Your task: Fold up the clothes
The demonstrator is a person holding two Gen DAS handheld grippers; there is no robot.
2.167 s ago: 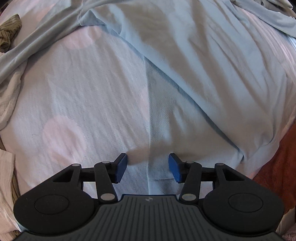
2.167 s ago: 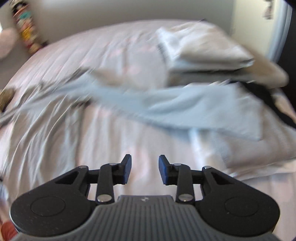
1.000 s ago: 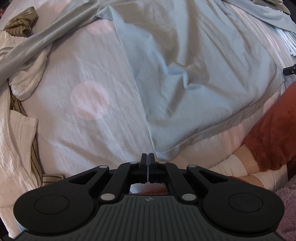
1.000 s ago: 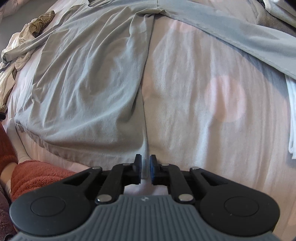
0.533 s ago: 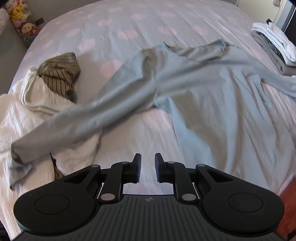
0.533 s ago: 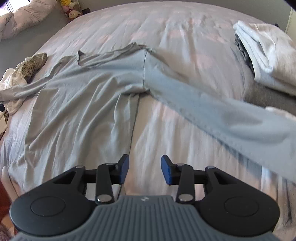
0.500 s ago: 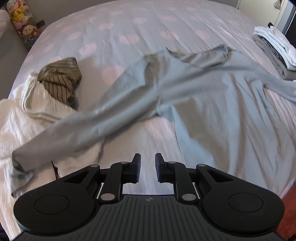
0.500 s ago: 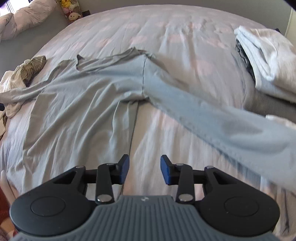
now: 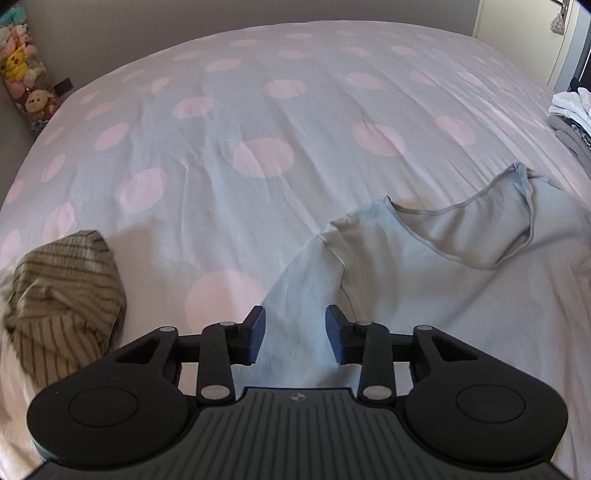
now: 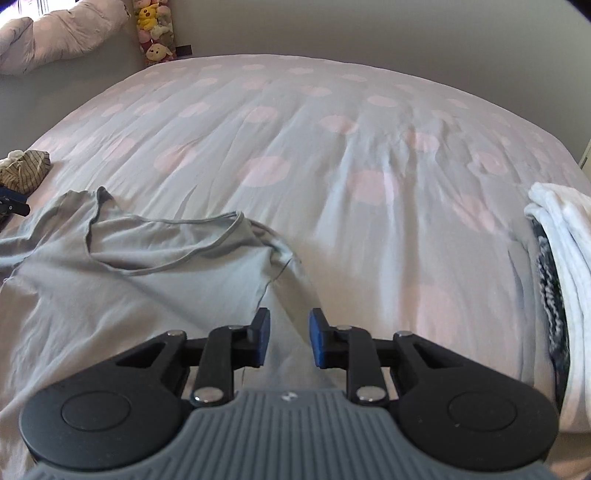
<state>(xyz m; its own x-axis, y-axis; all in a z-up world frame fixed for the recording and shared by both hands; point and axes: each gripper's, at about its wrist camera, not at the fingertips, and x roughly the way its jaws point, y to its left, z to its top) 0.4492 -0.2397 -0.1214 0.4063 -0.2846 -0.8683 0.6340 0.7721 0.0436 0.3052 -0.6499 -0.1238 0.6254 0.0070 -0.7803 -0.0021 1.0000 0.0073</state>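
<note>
A grey-blue long-sleeved shirt (image 9: 443, 280) lies flat on the dotted bed cover (image 9: 258, 110), its neckline (image 9: 461, 229) facing the far side. In the left wrist view one sleeve runs down from the shoulder seam and passes between the fingers of my left gripper (image 9: 295, 338). Those jaws are opening and do not press the cloth. In the right wrist view the same shirt (image 10: 129, 288) fills the left. Its other sleeve passes between the blue pads of my right gripper (image 10: 288, 341), whose jaws are closing with a gap still showing.
A crumpled brown striped garment (image 9: 62, 295) lies at the left, small in the right wrist view (image 10: 26, 170). A folded stack of white and grey clothes (image 10: 561, 295) sits at the bed's right edge. Plush toys (image 10: 155, 33) stand by the far wall.
Both grippers have travelled from the shirt's hem up to its shoulders. The left jaws went from shut to open over the sleeve. The right jaws narrowed a little.
</note>
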